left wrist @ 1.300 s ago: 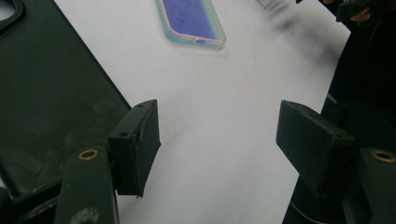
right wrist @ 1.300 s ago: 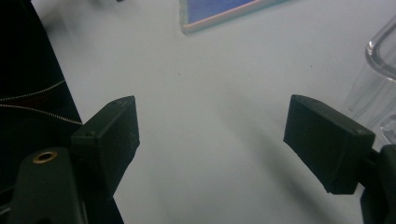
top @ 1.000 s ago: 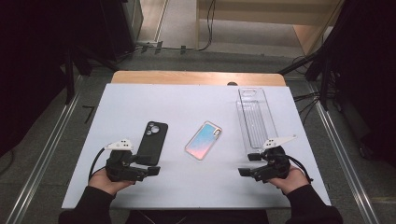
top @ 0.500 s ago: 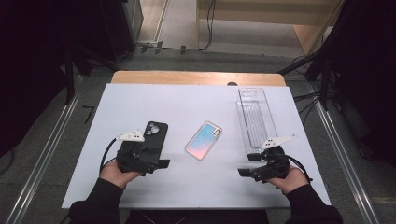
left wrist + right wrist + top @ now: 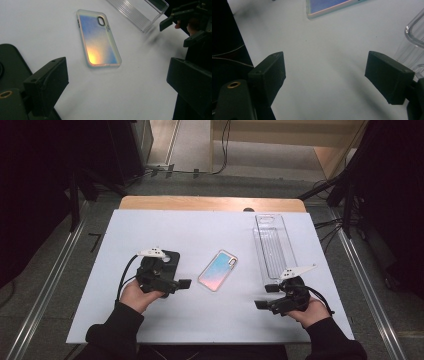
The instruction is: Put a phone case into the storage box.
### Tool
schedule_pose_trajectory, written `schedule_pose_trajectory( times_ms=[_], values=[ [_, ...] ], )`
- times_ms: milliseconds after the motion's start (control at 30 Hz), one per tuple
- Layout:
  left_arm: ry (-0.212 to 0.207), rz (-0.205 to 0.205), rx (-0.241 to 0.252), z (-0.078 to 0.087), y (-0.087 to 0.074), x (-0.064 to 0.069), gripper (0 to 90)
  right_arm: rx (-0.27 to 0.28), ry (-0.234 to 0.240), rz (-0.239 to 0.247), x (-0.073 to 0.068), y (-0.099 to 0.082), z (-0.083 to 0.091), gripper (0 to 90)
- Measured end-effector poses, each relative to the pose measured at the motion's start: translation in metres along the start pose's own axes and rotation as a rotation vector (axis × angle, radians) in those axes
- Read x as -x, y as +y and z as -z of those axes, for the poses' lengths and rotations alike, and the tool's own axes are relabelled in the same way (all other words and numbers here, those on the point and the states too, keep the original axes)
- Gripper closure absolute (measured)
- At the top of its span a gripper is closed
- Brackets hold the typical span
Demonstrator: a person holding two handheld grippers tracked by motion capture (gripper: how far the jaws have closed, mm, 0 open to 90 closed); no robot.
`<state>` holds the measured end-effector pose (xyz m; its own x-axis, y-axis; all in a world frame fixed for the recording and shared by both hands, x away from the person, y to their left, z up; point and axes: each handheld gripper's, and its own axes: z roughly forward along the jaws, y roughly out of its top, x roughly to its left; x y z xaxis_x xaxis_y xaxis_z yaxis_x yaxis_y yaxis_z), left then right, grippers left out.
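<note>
Open left tongs (image 5: 184,283) over, apparently, black case (image 5: 171,259)

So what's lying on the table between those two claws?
In the high view, an iridescent phone case lies flat between the left claw and right claw, touching neither.

No text, label, brand, number or sign can be read on anything in these pictures.

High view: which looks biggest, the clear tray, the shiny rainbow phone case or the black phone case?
1. Clear tray, plainly the longest.
2. Rainbow phone case.
The black phone case cannot be ranked fairly: the left tool and hand cover most of it, though it may match the rainbow one.
</note>
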<state>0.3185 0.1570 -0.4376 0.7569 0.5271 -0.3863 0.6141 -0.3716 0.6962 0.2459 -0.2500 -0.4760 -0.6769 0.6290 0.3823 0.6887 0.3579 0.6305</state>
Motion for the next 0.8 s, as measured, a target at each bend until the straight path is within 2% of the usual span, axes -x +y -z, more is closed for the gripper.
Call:
schedule_pose_trajectory(
  times_ms=[167, 233, 667, 800],
  values=[
    [0.033, -0.006, -0.010, -0.009, 0.011, 0.001, 5.9, -0.001, 0.000, -0.002, 0.000, 0.000, 0.000, 15.2],
    [0.025, -0.003, -0.006, -0.013, 0.014, 0.001, 5.9, 0.004, 0.000, -0.003, 0.000, 0.000, 0.001, 15.2],
    [0.051, -0.022, -0.034, -0.044, 0.032, 0.005, 7.4, 0.005, -0.007, -0.007, 0.000, 0.000, 0.001, 15.2],
    [0.081, -0.035, -0.046, -0.057, 0.038, 0.007, 7.5, 0.003, -0.007, 0.000, 0.000, 0.000, 0.001, 15.2]
  ],
)
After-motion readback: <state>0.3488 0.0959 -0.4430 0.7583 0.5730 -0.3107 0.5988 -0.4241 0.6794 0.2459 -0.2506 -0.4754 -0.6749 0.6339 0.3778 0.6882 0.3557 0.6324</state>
